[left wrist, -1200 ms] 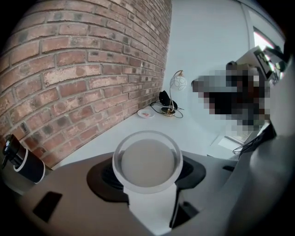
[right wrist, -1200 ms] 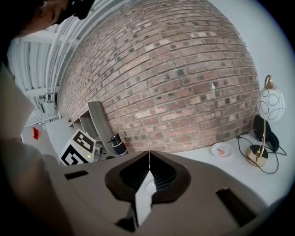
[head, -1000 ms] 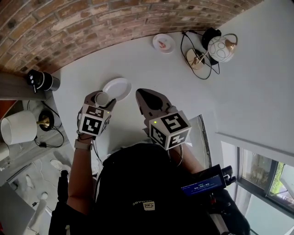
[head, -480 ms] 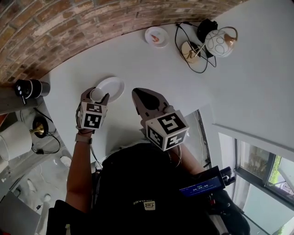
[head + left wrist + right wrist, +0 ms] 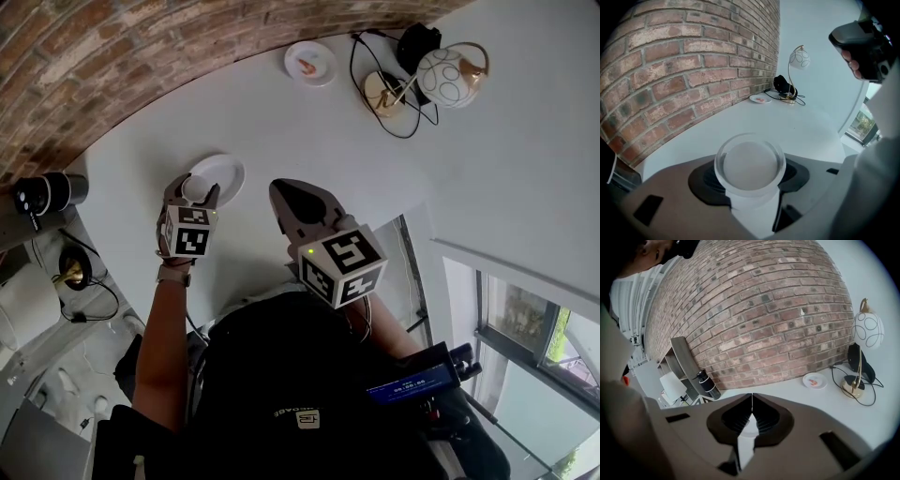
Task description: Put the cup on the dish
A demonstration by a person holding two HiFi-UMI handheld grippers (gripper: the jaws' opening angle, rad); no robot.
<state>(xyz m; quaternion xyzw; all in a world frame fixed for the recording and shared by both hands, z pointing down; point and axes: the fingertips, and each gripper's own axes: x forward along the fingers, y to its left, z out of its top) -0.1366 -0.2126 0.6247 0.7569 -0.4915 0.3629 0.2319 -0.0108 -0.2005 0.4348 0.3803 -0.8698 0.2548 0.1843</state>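
Left gripper (image 5: 194, 195) is clamped on the clear cup (image 5: 750, 165), with a jaw on each side of its wall and the cup upright. In the head view the cup overlaps the near edge of the white dish (image 5: 221, 174); it looks held above the dish, but contact is hard to judge. Right gripper (image 5: 751, 404) has its jaws pressed together with nothing between them, raised beside the left one. A small plate (image 5: 309, 63) and a lamp (image 5: 448, 75) sit at the far end of the white table (image 5: 309, 131).
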